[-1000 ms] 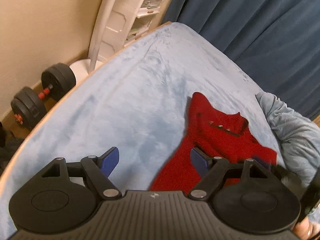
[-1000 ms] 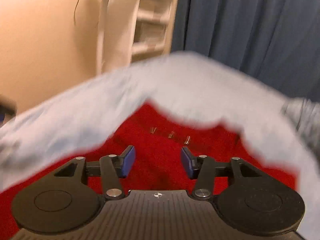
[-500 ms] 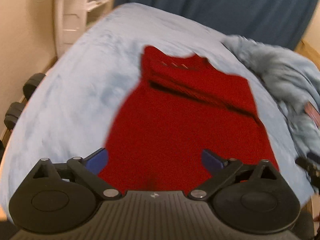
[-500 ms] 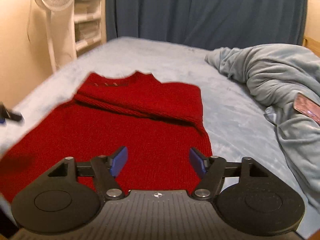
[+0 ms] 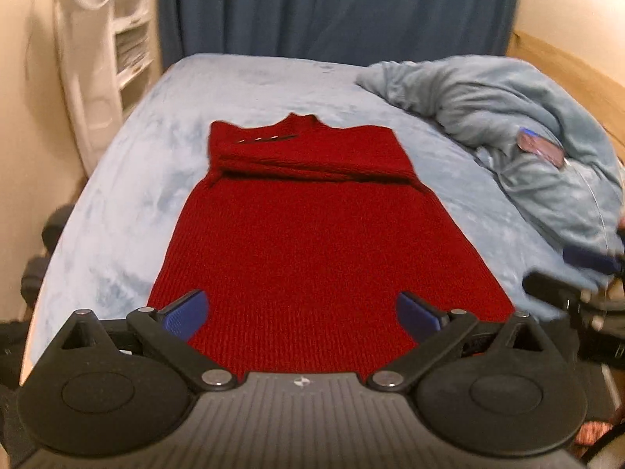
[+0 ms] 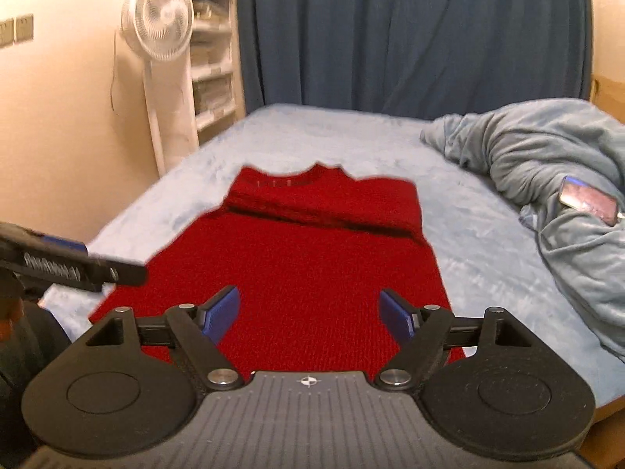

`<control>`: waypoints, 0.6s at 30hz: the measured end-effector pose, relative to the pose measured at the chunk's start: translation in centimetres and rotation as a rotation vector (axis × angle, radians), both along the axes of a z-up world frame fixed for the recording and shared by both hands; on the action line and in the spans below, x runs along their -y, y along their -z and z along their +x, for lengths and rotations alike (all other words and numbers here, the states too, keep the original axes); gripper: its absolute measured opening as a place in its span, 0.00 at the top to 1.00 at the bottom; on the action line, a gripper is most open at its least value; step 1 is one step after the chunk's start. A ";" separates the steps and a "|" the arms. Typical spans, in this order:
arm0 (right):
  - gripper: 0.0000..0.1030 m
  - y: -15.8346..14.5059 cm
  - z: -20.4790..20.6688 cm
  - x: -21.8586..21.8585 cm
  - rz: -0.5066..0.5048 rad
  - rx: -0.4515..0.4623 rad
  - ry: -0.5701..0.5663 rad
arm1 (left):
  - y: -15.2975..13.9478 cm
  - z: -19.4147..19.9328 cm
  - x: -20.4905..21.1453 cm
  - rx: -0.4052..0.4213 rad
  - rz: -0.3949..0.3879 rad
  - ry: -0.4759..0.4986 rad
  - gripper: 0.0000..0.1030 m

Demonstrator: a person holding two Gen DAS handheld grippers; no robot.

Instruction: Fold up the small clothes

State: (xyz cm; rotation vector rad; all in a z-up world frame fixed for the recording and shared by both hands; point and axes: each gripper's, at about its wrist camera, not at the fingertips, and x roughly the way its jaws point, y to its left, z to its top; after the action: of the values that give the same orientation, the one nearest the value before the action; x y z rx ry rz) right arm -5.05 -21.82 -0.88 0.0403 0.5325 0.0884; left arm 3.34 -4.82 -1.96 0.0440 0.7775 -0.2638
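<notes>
Both claws have drawn back, released and empty, right one widening, red sweater (image 5: 312,242) lying ahead.

No legible text anywhere.

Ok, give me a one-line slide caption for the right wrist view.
Right gripper opening, empty, above a red knit sweater with sleeves folded across its chest, on a light blue bed.
</notes>
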 end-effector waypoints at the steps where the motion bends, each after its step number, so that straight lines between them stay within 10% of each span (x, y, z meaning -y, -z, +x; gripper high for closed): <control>1: 0.19 -0.1 -0.6 -0.1 0.003 0.014 0.006 | -0.3 -0.7 0.3 0.017 0.011 0.011 0.01; 18: 0.17 -0.6 -5.0 -2.0 0.002 0.055 -0.027 | -1.7 -7.1 0.4 0.114 0.026 0.023 0.01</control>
State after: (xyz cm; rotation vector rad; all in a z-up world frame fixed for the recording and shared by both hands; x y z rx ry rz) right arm -10.07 -19.78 -0.24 0.0326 0.4778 0.1164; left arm -3.76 -5.25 -0.26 0.0919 0.6670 -0.2706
